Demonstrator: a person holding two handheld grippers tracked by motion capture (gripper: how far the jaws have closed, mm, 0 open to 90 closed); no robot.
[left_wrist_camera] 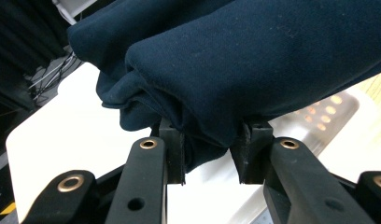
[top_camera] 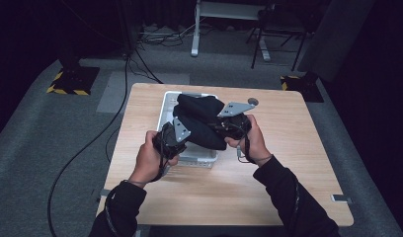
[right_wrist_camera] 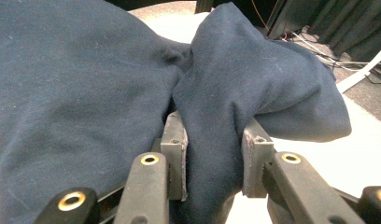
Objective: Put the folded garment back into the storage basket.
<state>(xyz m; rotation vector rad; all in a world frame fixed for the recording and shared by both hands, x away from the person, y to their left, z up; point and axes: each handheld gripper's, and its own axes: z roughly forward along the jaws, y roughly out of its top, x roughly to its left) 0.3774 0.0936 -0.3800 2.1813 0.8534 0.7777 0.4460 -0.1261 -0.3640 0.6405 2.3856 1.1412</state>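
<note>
- Both grippers are clenched on one dark navy garment (top_camera: 202, 121), which hangs bunched between them above a white tray (top_camera: 166, 106) on the wooden table (top_camera: 278, 177).
- Seen from the left gripper view, the left gripper (left_wrist_camera: 211, 156) pinches a thick fold of the garment (left_wrist_camera: 254, 60) between its two black pads (left_wrist_camera: 173, 149), the cloth bulging out above and to the left of the jaws.
- Seen from the right gripper view, the right gripper (right_wrist_camera: 213, 161) grips another fold of the same garment (right_wrist_camera: 244, 88), the fabric squeezed between the pads (right_wrist_camera: 175, 154) and spreading wide to the left.
- From the high view, the left gripper (top_camera: 172, 136) sits at the garment's near left end and the right gripper (top_camera: 234, 123) at its right side; each carries a grey three-cornered plate on top.
- The person's left hand (top_camera: 150, 160) and right hand (top_camera: 254, 140) come in from the bottom edge in dark sleeves, close together over the near edge of the tray.
- The tray lies on the far half of the table, its white floor and a slotted wall (left_wrist_camera: 328, 109) showing under the cloth in the left gripper view.
- Beyond the table lie grey carpet and a black cable (top_camera: 91, 143) trailing over the floor.
</note>
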